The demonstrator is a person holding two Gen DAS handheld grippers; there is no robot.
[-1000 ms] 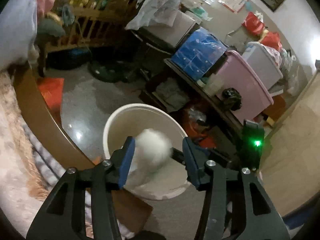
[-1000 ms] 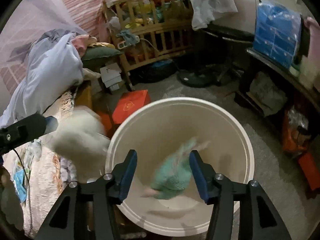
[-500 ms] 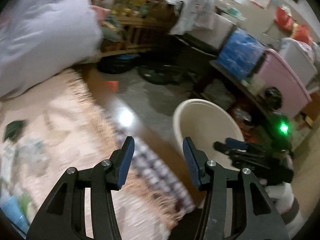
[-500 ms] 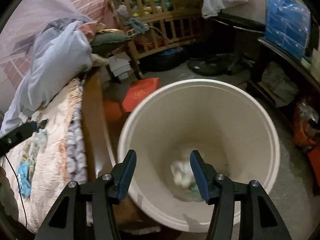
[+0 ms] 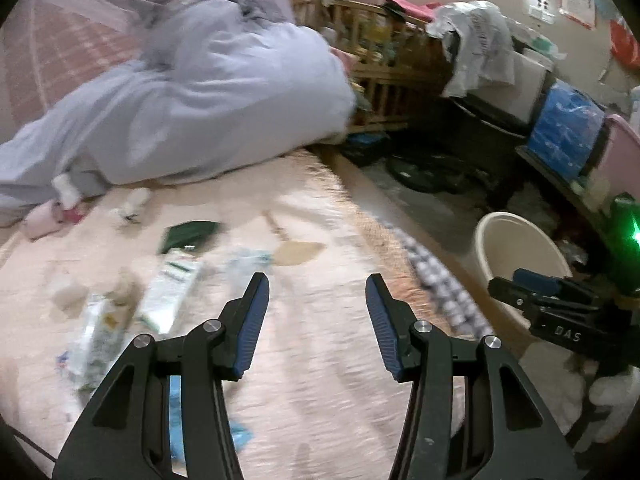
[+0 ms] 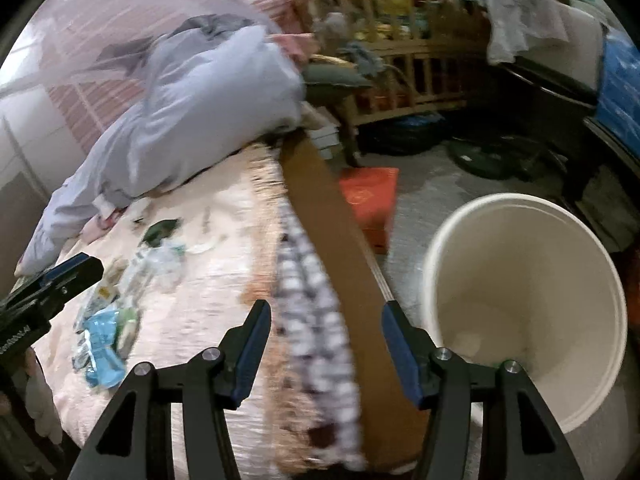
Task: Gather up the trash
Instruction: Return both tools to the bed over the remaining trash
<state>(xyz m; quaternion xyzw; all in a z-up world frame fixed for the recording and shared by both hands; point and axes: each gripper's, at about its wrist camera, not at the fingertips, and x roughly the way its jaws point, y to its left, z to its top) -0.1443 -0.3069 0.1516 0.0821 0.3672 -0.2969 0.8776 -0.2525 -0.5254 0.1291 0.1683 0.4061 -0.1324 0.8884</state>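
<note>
Trash: loose wrappers and packets scattered on the pink patterned bed cover [image 5: 320, 380], toward its left half. Items: white-and-green flat carton [image 5: 170, 294]; dark green pouch [image 5: 188, 236]; crumpled clear plastic [image 5: 246, 262]; light blue crinkled packet [image 6: 100, 346], nearest the left tongs in the right wrist view. Blur hides finer detail.

Cream round plastic bin [image 6: 524, 300]: stands on the grey floor to the right of the bed, just beside the brown wooden bed rail [image 6: 340, 280]. Mouth open and unobstructed; what lies inside cannot be told from these views.

Left tongs [image 5: 318, 320]: blue-padded jaws apart, nothing between them, over a bare stretch of bed cover right of the trash.

Right tongs [image 6: 326, 346]: jaws apart and have just been opening a little further, nothing between them; they straddle the checkered fringe [image 6: 308, 312] and bed rail at the bed's right edge, bin immediately right.

Pale lilac bundled duvet [image 5: 192, 100]: fills the far part of the bed, bounding the trash on the far side.

Orange flat box [image 6: 370, 200]: on the floor beyond the bin, beside the rail.

Wooden slatted cot [image 6: 412, 68]: far, cluttered; open floor lies between it and the bin.
</note>
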